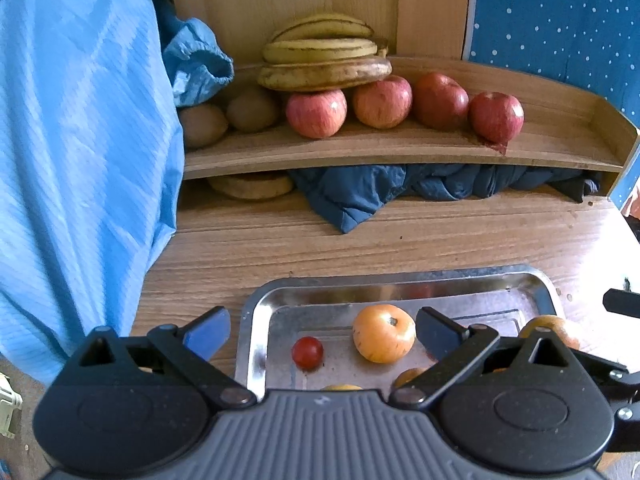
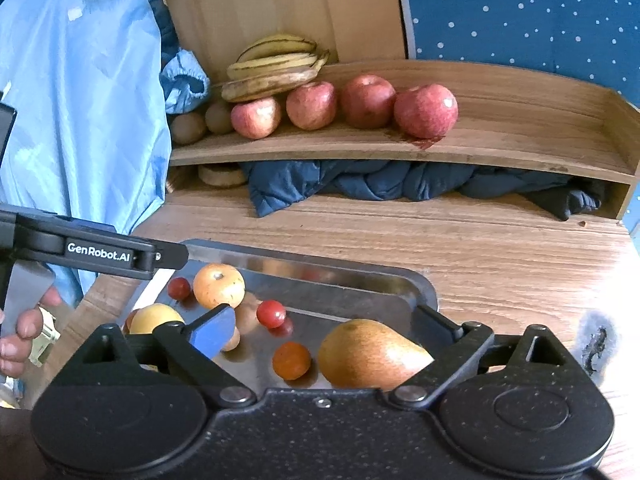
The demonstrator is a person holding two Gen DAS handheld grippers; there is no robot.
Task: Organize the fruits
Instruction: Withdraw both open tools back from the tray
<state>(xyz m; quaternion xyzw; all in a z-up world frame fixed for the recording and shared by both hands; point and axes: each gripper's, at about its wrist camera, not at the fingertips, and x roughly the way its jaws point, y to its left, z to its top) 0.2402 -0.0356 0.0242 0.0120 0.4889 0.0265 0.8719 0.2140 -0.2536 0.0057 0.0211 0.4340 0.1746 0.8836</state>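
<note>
A metal tray (image 1: 260, 320) (image 2: 416, 280) on the wooden table holds loose fruit. In the left wrist view my left gripper (image 1: 322, 332) hangs open above the tray, over a small red tomato (image 1: 307, 353) and an orange-yellow round fruit (image 1: 383, 333). In the right wrist view my right gripper (image 2: 325, 326) is open above a brown-yellow pear (image 2: 372, 354), which lies between the fingers without touching the pads. A small orange fruit (image 2: 291, 360), two red tomatoes (image 2: 271, 313) (image 2: 178, 288) and the round fruit (image 2: 219, 285) lie nearby.
The wooden shelf (image 1: 400, 148) at the back carries several red apples (image 1: 316, 113), bananas (image 1: 320, 56) and brown kiwis (image 1: 252, 109). Dark blue cloth (image 1: 360, 192) is stuffed under it. A person in light blue (image 1: 80, 140) stands at left; a hand (image 2: 20, 332) holds the left gripper's body (image 2: 100, 254).
</note>
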